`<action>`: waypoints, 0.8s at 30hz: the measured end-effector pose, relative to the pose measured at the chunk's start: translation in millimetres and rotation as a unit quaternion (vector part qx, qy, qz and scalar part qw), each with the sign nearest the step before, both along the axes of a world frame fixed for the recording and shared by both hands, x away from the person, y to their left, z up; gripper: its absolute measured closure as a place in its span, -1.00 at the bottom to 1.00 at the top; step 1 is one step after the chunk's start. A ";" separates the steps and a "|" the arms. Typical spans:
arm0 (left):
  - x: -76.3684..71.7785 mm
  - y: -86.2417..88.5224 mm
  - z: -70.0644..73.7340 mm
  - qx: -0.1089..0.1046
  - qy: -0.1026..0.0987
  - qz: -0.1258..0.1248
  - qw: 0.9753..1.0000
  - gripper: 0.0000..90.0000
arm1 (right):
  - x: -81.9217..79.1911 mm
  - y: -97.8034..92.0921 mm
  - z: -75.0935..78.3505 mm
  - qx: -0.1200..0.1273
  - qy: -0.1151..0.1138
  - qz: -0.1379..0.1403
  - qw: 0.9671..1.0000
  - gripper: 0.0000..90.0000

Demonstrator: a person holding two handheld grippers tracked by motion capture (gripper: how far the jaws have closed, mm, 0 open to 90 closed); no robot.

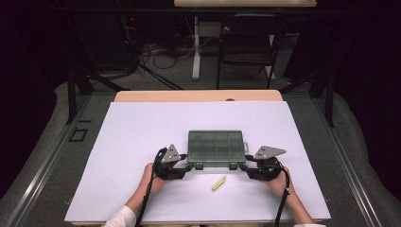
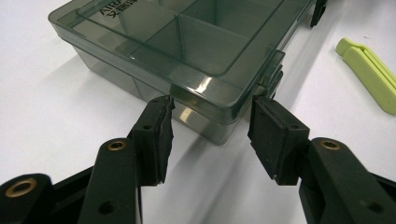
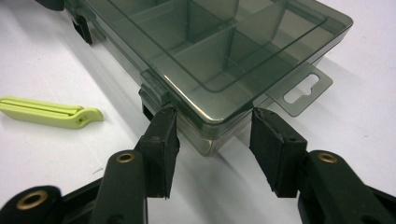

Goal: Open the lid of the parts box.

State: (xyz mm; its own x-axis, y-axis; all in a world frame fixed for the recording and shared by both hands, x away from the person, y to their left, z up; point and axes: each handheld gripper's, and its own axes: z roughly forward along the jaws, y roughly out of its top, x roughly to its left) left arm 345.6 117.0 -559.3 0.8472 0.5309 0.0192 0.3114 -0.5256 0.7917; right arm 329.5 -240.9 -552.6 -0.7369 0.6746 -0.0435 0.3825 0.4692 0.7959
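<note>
A green clip (image 1: 218,183) lies nearest, between the two hands on the table (image 1: 142,127). Just beyond it, the left gripper (image 2: 210,135) and right gripper (image 3: 212,140) each stand with jaws spread around a near corner of the box (image 1: 216,147), which sits closed at mid-table, a tab (image 3: 301,88) on its right end.
</note>
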 end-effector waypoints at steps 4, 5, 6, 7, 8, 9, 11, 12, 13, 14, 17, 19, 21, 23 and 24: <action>-1.1 -0.9 0.3 0.003 0.001 0.004 1.000 0.11 | 0.1 -0.4 -0.5 0.002 0.001 0.000 1.000 0.14; -1.1 -0.9 0.3 0.003 0.001 0.004 1.000 0.12 | 0.0 -0.4 -0.6 0.003 0.001 0.000 1.000 0.14; -1.0 -0.4 0.7 0.003 0.002 0.003 1.000 0.12 | 0.0 -0.5 -0.5 0.003 0.003 0.000 1.000 0.14; -1.0 -0.4 0.7 0.003 0.002 0.003 1.000 0.13 | 0.0 -0.5 -0.5 0.003 0.003 0.000 1.000 0.14; -1.2 -0.2 0.8 0.002 0.003 0.003 1.000 0.13 | -0.1 -0.5 -0.3 0.002 0.004 0.000 1.000 0.14; -1.3 -0.1 0.8 0.003 0.003 0.003 1.000 0.13 | 0.0 -0.5 -0.7 0.007 0.004 -0.001 1.000 0.14; -1.4 0.0 1.1 0.005 0.002 0.000 1.000 0.13 | 0.4 -0.7 -0.9 0.007 0.003 -0.001 1.000 0.14; -1.4 0.0 1.1 0.005 0.002 0.000 1.000 0.13 | 0.3 -0.8 -0.8 0.007 0.003 -0.001 1.000 0.14; -1.2 0.6 1.4 0.003 0.002 -0.002 1.000 0.11 | 0.3 -1.0 -0.7 0.007 0.002 -0.001 1.000 0.14; -1.2 0.6 1.4 0.003 0.002 -0.002 1.000 0.11 | 0.3 -1.0 -0.7 0.007 0.002 -0.001 1.000 0.14; -1.6 0.6 2.2 0.000 -0.001 0.000 1.000 0.11 | 0.0 -1.0 -0.3 0.008 0.002 -0.002 1.000 0.15; -1.8 1.1 3.3 -0.002 -0.002 0.001 1.000 0.12 | 0.1 -1.2 -0.3 0.008 0.001 -0.001 1.000 0.15; -1.9 0.4 3.2 -0.002 -0.002 0.004 1.000 0.12 | -0.6 -1.6 0.7 0.010 -0.001 -0.001 1.000 0.15; -1.8 -0.4 2.8 0.001 -0.001 0.004 1.000 0.09 | -0.9 -1.8 1.8 0.013 -0.005 -0.002 1.000 0.13; -2.0 -1.6 2.1 0.002 -0.002 0.007 1.000 0.08 | -0.8 -1.5 1.8 0.013 -0.006 -0.003 1.000 0.12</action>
State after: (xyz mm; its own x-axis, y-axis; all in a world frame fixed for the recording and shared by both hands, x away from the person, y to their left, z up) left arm 343.6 115.4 -557.2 0.8397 0.5424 0.0256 0.3150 -0.5249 0.7908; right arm 328.7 -242.3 -550.8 -0.7331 0.6793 -0.0341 0.3755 0.4460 0.8124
